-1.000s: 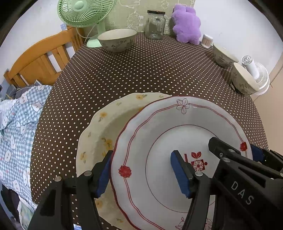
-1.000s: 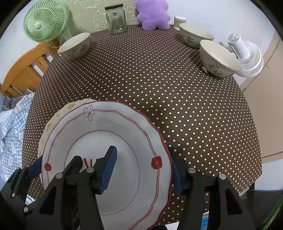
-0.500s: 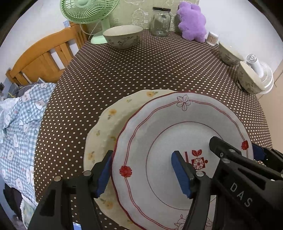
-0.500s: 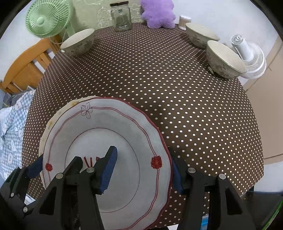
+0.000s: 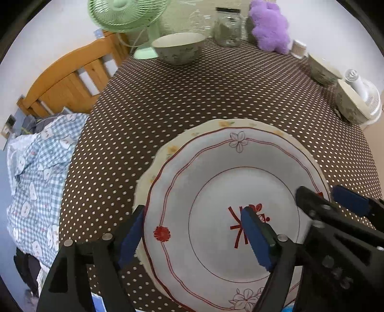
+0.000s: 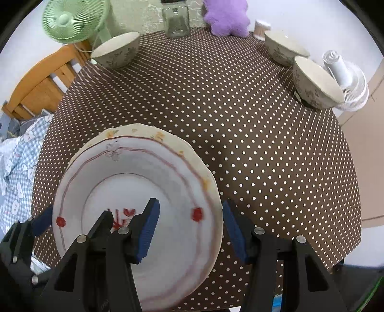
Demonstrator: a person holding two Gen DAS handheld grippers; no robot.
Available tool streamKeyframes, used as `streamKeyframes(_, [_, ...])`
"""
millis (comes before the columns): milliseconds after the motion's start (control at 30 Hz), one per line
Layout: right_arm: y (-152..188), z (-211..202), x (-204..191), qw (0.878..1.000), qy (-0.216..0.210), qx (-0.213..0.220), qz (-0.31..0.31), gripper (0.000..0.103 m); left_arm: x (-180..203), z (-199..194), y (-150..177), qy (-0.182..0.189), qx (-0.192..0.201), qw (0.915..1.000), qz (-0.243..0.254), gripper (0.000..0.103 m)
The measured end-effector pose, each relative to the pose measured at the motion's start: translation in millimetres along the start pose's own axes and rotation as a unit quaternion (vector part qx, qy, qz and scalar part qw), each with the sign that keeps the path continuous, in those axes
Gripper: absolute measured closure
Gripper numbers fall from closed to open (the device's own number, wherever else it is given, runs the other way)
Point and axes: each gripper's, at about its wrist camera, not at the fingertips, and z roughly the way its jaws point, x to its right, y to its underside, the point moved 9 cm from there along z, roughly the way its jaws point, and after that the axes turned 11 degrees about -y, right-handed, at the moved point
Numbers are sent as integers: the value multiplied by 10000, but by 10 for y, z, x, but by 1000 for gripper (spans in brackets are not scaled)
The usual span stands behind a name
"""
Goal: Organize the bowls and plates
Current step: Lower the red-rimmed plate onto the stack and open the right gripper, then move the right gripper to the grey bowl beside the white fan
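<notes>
brown polka-dot cloth covers the table [image 6: 240, 134], with a green fan [image 6: 69, 19] in the upper left of the frame, a glass jar [image 6: 176, 21] and purple plush toy [image 6: 226, 16] at top centre, and 3 bowls: 1 bowl [image 6: 117, 50] at upper left, 2 more [image 6: 312, 81] at upper right by a white fan [image 6: 348, 81].

in the lower left of the right wrist view, the red-rimmed plate [image 5: 228, 192] sits on the yellow-flowered plate [image 5: 168, 153], nearly centred, only a crescent of the lower one showing.

my left gripper [image 5: 194, 232] straddles the red plate's left rim; its jaws have just been opening, and the outer pad now stands clear of the edge, so i hold nothing there. my right gripper [image 6: 189, 232] straddles the right rim at a middling gap; the outer pad looks just off the edge, though blur leaves me unsure.

risk, as i judge it: if the right side is pinching while the left is free, lifting away could tilt or drag the top plate off the stack, toward the near table edge.

compared with 1 second ago, the red plate covers far more of the yellow one, and the left jaws gape wider.
</notes>
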Motion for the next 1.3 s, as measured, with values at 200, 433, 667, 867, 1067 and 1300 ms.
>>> streamKeyframes(200, [33,-58,24,10000,3,64,35,44,-16,-68,7,-102,200,9997,113,21])
streamKeyframes(433, [69,-29,-10,9999,-115,41,16,45,-41,-83,54,-199,223,9995,86,19])
streamKeyframes(667, [9,-81,-137,9994,-298,144,-48,45,-106,-182,-62,-132,288,9995,-59,19])
streamKeyframes(867, [-181,-262,-228,9988,-374,329,-21,44,-162,-362,-276,56,521,9986,-32,19])
streamKeyframes(1067, [-422,-485,-267,9971,-308,680,166,34,-223,-539,-553,262,848,9960,81,19])
streamKeyframes(1300, [-633,-786,-211,9924,-144,1116,501,31,-179,-736,-813,510,1190,9911,298,19])
